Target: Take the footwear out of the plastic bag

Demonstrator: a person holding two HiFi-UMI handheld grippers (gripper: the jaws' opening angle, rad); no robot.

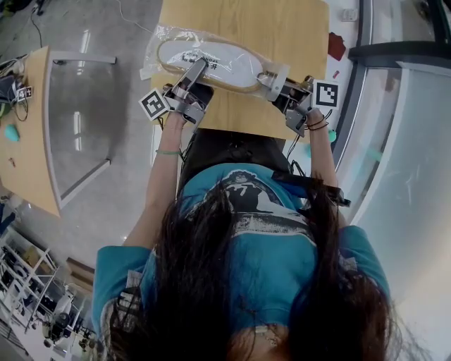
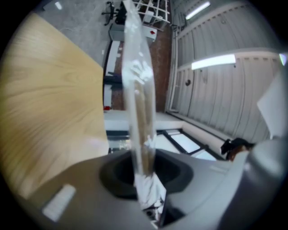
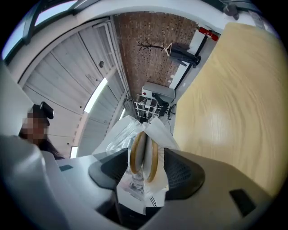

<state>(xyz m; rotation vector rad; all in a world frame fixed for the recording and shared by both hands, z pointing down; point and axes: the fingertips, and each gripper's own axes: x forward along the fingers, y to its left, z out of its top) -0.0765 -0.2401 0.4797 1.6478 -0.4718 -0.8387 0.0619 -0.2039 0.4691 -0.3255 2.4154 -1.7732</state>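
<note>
A clear plastic bag (image 1: 168, 41) lies across the near part of the wooden table (image 1: 246, 21), and inside it is flat white footwear (image 1: 218, 63) with tan edges. My left gripper (image 1: 199, 65) is at the bag's left part, shut on the plastic. In the left gripper view the bag (image 2: 139, 90) runs up out of the pinch of the left gripper (image 2: 144, 179). My right gripper (image 1: 266, 76) is at the bag's right end. In the right gripper view the footwear's tan-rimmed end (image 3: 144, 155) and the bag's loose flaps (image 3: 121, 130) sit between the spread jaws of the right gripper (image 3: 144, 173), which is open.
A second wooden table (image 1: 28, 141) stands at the left with a teal object (image 1: 10, 132) on it. A metal frame (image 1: 77, 63) lies on the grey floor between the tables. A glass partition (image 1: 394, 141) runs along the right. A person (image 3: 42, 130) shows in the right gripper view.
</note>
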